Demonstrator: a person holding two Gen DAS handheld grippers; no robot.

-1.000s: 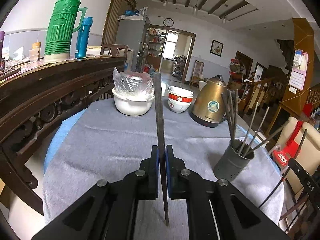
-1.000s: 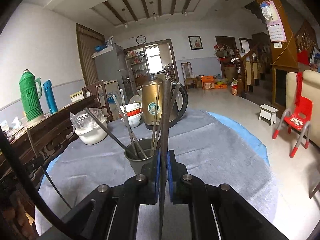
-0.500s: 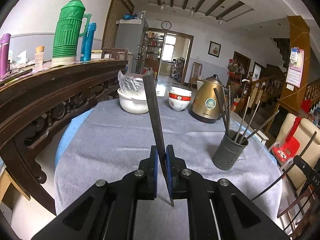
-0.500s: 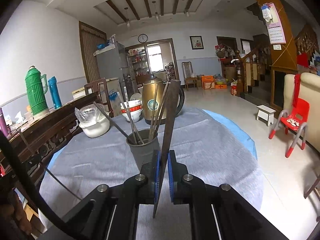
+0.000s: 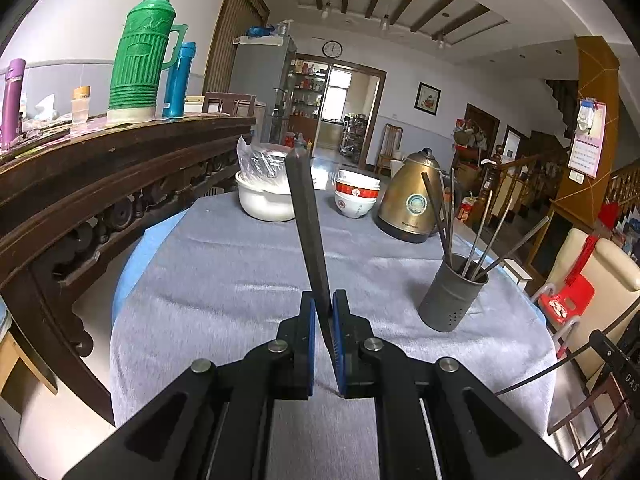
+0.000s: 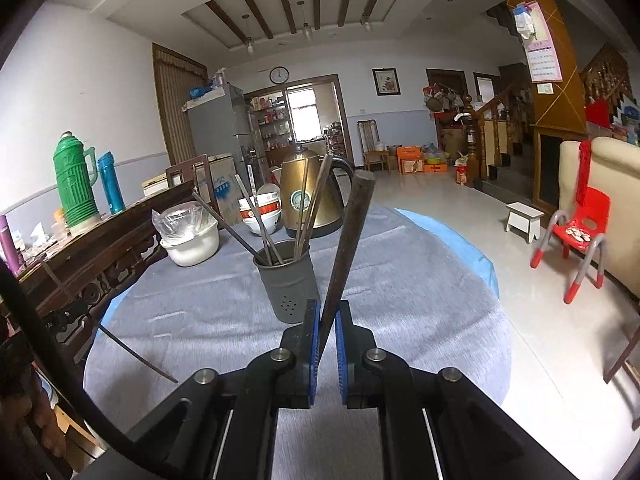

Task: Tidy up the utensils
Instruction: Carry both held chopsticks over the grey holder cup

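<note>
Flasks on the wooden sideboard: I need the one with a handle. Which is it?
The green flask, the biggest, ribbed, with a side handle. The blue flask beside it and the purple flask further left are slim and have no handle.

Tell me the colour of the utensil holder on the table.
Dark grey metal, with small holes near its base; the utensil holder shows best in the right wrist view.

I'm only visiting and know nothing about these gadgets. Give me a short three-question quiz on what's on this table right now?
1. True or false: each hand-held gripper, left and right, is clamped on a chopstick.
2. Where do the other chopsticks stand? A) white pot B) grey holder C) kettle
3. Fill in: the bowls sit between the white pot and the ____.

Key: 1 true; 2 B; 3 kettle.
</note>
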